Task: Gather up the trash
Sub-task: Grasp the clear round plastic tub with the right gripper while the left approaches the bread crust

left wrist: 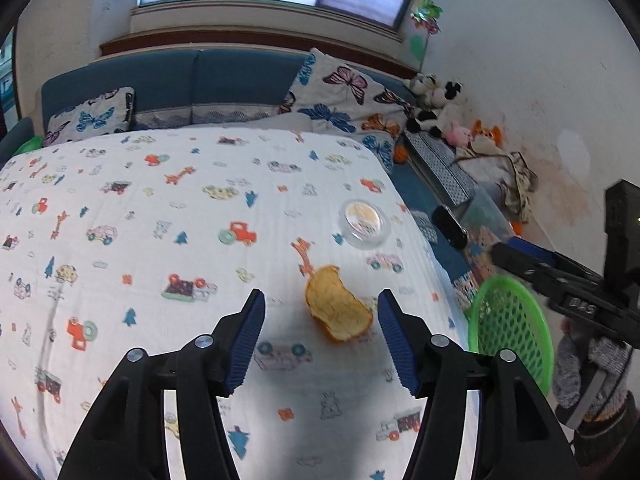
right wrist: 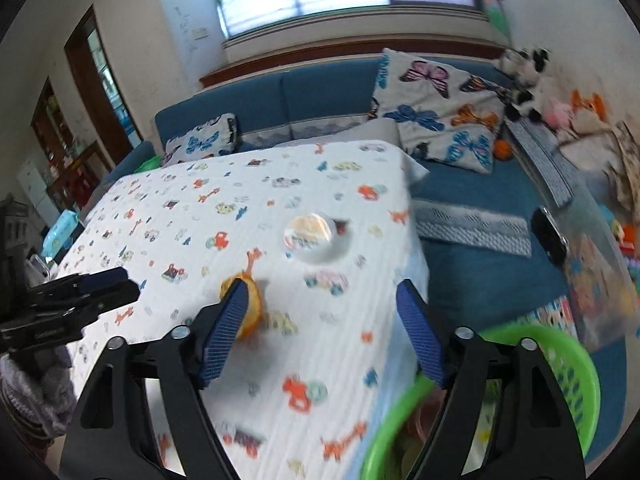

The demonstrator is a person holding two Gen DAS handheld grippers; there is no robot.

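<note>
On the desk, left wrist view: an orange peel (left wrist: 338, 308) lies on the patterned cloth (left wrist: 140, 200), between and just ahead of the left gripper (left wrist: 320, 336).
Left fingers: spread wide, nothing between the pads; the peel is close to the right-hand pad but I cannot tell whether it touches.
Second piece of trash: a clear round lidded cup (left wrist: 364, 224) sits further back on the cloth, untouched.
Basket: a green basket (left wrist: 508, 320) stands off the desk's right edge, below it; its contents are not visible from here.
Right gripper seen from here: it hangs over the basket (left wrist: 520, 256), holding nothing I can make out.

Over the desk corner, right wrist view: the right gripper (right wrist: 320, 332) has its fingers spread, nothing pinched.
Peel: partly hidden behind the left-hand finger (right wrist: 224, 332), lying on the cloth.
Cup: on the cloth beyond (right wrist: 314, 236).
Basket: just below the fingers; something pinkish seems to lie inside, too blurred to name.
Progress: by my reckoning two pieces remain on the desk; the peel looks next.
</note>
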